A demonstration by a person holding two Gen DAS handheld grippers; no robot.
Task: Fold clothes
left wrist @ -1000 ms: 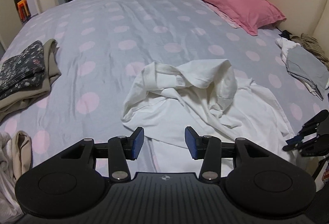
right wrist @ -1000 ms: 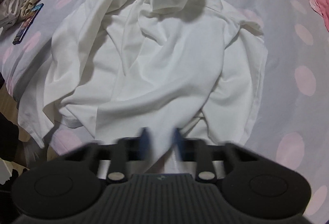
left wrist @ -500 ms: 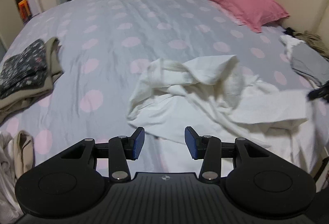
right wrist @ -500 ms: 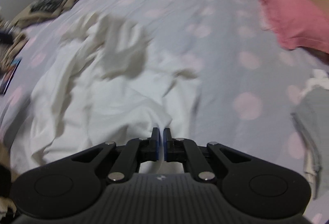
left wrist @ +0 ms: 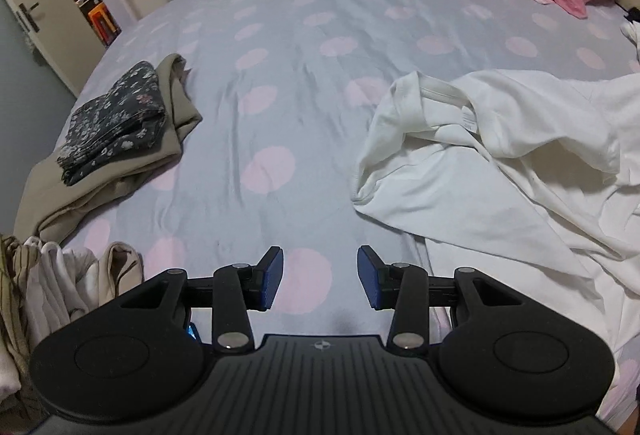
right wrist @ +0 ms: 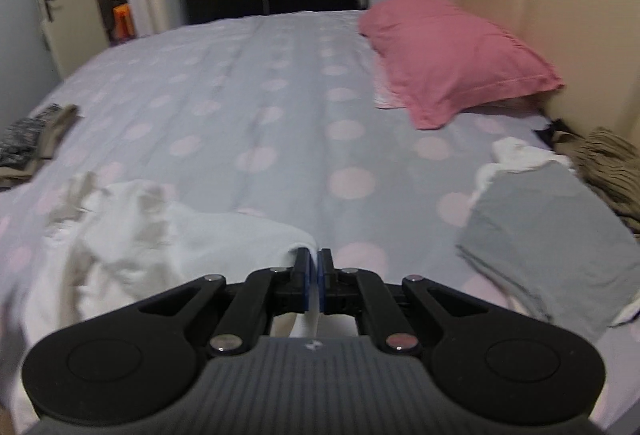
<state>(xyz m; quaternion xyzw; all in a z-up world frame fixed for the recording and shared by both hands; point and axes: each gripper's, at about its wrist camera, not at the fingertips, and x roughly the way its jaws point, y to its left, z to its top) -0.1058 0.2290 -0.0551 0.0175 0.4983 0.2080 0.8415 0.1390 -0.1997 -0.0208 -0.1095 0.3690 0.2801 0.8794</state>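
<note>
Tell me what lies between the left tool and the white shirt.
Nothing visible. The left tool hangs open over bare dotted bedspread, and the white shirt lies to its right with only sheet between.

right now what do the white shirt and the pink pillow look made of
White shirt: soft matte knit, probably cotton jersey; it crumples limply and shows a ribbed collar with a sewn-in label. Pink pillow: smooth matte woven cover, likely cotton, with a stitched flange edge; the filling can't be seen.

Soft matt white cloth shirt [left wrist: 492, 171] on smooth, faintly creased cotton-like bedsheet [left wrist: 304, 47].
</note>
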